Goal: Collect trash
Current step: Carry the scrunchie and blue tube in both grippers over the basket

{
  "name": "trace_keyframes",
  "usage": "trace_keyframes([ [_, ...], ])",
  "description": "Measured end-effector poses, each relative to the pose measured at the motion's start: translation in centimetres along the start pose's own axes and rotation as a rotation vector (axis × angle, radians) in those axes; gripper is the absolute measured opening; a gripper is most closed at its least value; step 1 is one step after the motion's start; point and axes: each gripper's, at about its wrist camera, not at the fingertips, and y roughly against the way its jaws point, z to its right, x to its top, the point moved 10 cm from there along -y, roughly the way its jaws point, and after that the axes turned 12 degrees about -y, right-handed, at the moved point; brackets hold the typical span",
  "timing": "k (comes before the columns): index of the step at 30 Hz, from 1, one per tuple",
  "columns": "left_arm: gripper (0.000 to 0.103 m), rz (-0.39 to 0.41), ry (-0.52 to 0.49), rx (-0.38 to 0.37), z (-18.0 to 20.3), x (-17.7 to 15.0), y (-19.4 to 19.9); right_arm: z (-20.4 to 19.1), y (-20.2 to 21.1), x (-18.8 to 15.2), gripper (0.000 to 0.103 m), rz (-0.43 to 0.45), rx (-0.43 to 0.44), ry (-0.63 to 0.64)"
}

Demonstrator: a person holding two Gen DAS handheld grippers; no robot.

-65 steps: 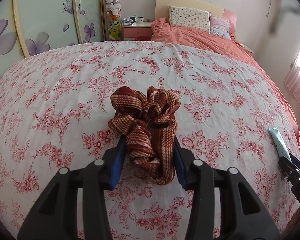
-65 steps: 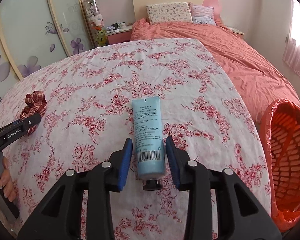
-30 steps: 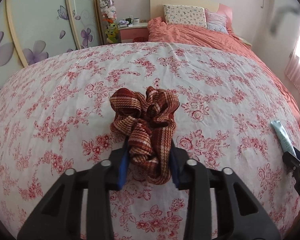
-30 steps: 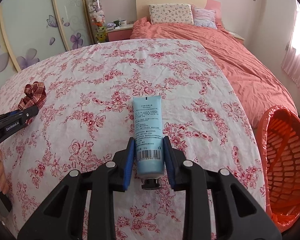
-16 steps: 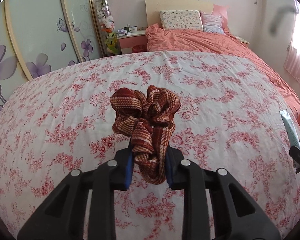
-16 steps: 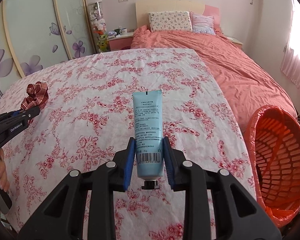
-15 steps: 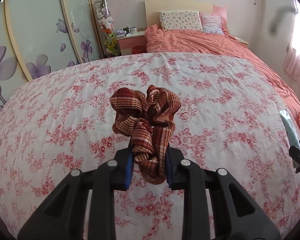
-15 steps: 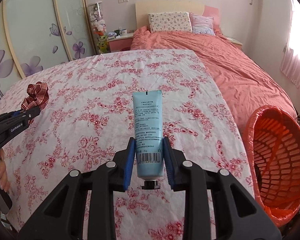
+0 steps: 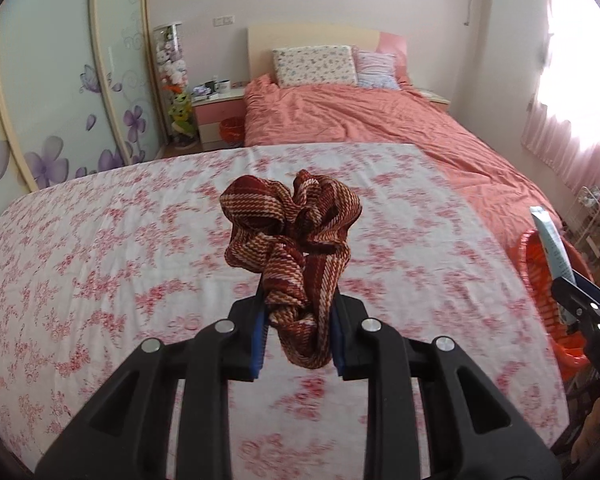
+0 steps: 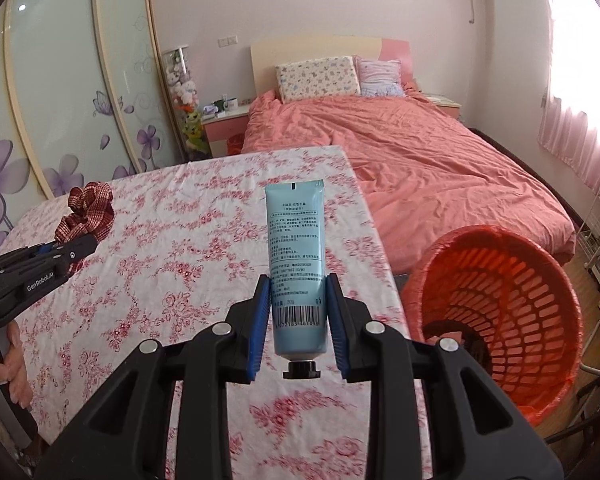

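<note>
Looking along the left tool [image 9: 298, 334], its blue pads are pressed narrow on a red plaid scrunchie [image 9: 291, 240], which bunches up above the fingers and hangs clear of the table [image 9: 100, 264]. A white cloth with red flowers covers that table. At the right edge the right tool [image 9: 580, 304] shows from the side with a blue tube [image 9: 550, 240] sticking up from it, and an orange basket [image 9: 540, 280] sits behind them, low and off the table's right side. Beyond the table's far edge lies a bed [image 9: 380, 128] with a salmon cover and two pillows.

Along the right tool [image 10: 299, 322], the pads grip the tube [image 10: 296, 256] near its black cap, which points toward the camera; the flat crimped end points away and up. The tube is off the table [image 10: 180, 280]. To the right, past the table's edge, the basket [image 10: 508, 308] tips its mouth toward the camera; something dark lies inside, but it is too dim to tell what. At far left the left tool [image 10: 66, 254] holds the scrunchie [image 10: 86, 212] above the cloth, with a hand [image 10: 8, 364] below it.
</note>
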Motion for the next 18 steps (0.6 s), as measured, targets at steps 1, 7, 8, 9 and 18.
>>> trace_keyframes([
  [1, 0.026, 0.009, -0.007, -0.013, 0.8, 0.3, 0.4, 0.3, 0.3, 0.1, 0.028, 0.007, -0.002, -0.004],
  [7, 0.026, 0.054, -0.051, -0.113, 6.6, 2.0, 2.9, 3.0, 2.8, 0.9, 0.028, 0.053, -0.020, -0.039],
  [8, 0.026, 0.060, -0.060, -0.129, 7.6, 2.2, 3.2, 3.4, 3.1, 1.1, 0.028, 0.060, -0.024, -0.044],
  [9, 0.026, 0.068, -0.070, -0.145, 8.7, 2.4, 3.6, 4.0, 3.5, 1.3, 0.028, 0.069, -0.030, -0.050],
  [18, 0.026, 0.097, -0.168, -0.317, 19.7, 4.2, 4.9, 10.7, 5.6, 2.7, 0.028, 0.117, -0.092, -0.150],
])
